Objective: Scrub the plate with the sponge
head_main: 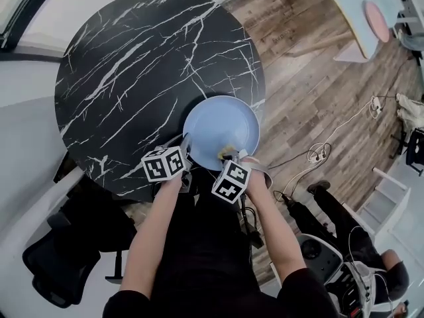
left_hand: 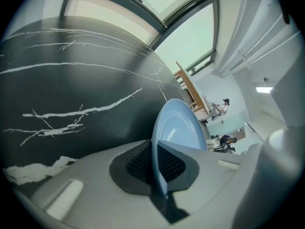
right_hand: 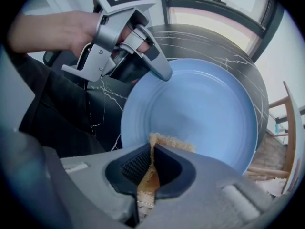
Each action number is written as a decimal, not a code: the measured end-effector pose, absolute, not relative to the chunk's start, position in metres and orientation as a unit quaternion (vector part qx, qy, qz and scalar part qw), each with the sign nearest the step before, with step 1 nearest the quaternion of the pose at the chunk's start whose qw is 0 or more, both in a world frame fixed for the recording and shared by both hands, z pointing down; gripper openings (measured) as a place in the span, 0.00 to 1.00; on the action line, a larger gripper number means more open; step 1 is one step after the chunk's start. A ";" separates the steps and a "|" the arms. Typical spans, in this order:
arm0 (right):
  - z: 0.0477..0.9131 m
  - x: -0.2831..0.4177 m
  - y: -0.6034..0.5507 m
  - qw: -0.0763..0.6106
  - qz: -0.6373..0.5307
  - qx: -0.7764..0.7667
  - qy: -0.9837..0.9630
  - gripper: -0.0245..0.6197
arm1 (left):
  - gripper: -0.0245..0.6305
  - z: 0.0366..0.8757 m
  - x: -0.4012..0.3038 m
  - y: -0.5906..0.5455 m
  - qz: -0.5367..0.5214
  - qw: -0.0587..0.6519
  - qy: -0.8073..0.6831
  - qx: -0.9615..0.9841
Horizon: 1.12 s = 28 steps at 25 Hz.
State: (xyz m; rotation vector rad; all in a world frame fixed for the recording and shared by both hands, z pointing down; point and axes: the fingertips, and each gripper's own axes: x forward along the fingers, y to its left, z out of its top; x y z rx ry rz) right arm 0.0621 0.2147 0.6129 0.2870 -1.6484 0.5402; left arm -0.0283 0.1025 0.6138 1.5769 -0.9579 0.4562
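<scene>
My left tool [left_hand: 155, 168] pinched the blue plate [head_main: 222, 128] by its rim, so it stayed put at the tabletop's [head_main: 132, 65] lower right edge. My right tool [right_hand: 151, 168] squeezed the sponge [right_hand: 164, 141] onto the plate for scrubbing.

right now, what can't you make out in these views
- sponge: right gripper view, mostly buried between the pads of the right tool; only a frayed tan edge shows
- near rim of the plate: left gripper view, covered by the left tool
- sponge-to-plate contact: head view, too small, partly behind the marker cube
</scene>
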 end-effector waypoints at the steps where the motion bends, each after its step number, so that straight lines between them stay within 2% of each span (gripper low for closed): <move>1: 0.612 0.058 0.215 0.630 0.243 0.122 -0.728 0.08 | 0.06 0.614 -0.028 0.102 0.196 0.581 -0.409 0.675; 8: 0.604 0.013 0.216 0.556 0.275 0.082 -0.780 0.08 | 0.06 0.614 -0.027 0.100 0.202 0.578 -0.405 0.679; 15: 0.600 -0.018 0.197 0.504 0.230 0.075 -0.829 0.08 | 0.06 0.613 -0.026 0.101 0.205 0.581 -0.403 0.677; 21: 0.602 -0.028 0.179 0.489 0.156 0.080 -0.855 0.08 | 0.06 0.613 -0.026 0.102 0.212 0.576 -0.398 0.682; 28: 0.604 -0.025 0.177 0.484 0.140 0.067 -0.861 0.08 | 0.06 0.613 -0.025 0.103 0.225 0.568 -0.392 0.687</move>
